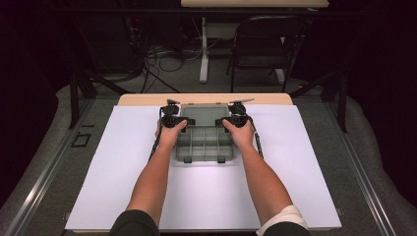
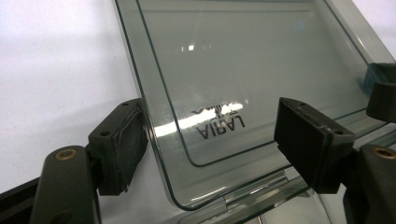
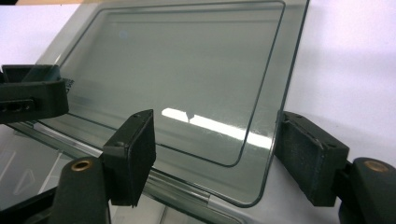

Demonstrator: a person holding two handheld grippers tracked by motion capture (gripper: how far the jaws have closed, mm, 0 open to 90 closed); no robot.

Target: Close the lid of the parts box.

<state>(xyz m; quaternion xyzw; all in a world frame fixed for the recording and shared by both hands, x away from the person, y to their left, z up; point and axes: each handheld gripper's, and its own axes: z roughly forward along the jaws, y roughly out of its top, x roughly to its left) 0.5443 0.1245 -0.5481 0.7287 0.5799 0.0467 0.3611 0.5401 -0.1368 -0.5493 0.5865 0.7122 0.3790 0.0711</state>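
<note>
A smoky clear compartment box [image 1: 204, 145] lies in the middle of the white sheet, its lid [image 1: 204, 114] folded back flat toward the far side. My left gripper [image 1: 171, 119] is at the lid's left hinge corner and my right gripper [image 1: 238, 119] at the right one. In the left gripper view the gripper [image 2: 212, 136] stands open, its jaws either side of the lid's [image 2: 252, 60] rounded corner without pinching it. The right gripper [image 3: 219, 154] is likewise open, straddling the lid's [image 3: 187, 65] other corner. Each gripper view shows the other gripper at its edge [image 2: 380, 91] [image 3: 30, 95].
The white sheet [image 1: 123, 172] covers most of the wooden table [image 1: 142, 100]. Two dark latches [image 1: 187, 160] sit on the box's near edge. Beyond the table stand a folding chair [image 1: 265, 44], a white table leg [image 1: 203, 54] and loose floor cables [image 1: 162, 61].
</note>
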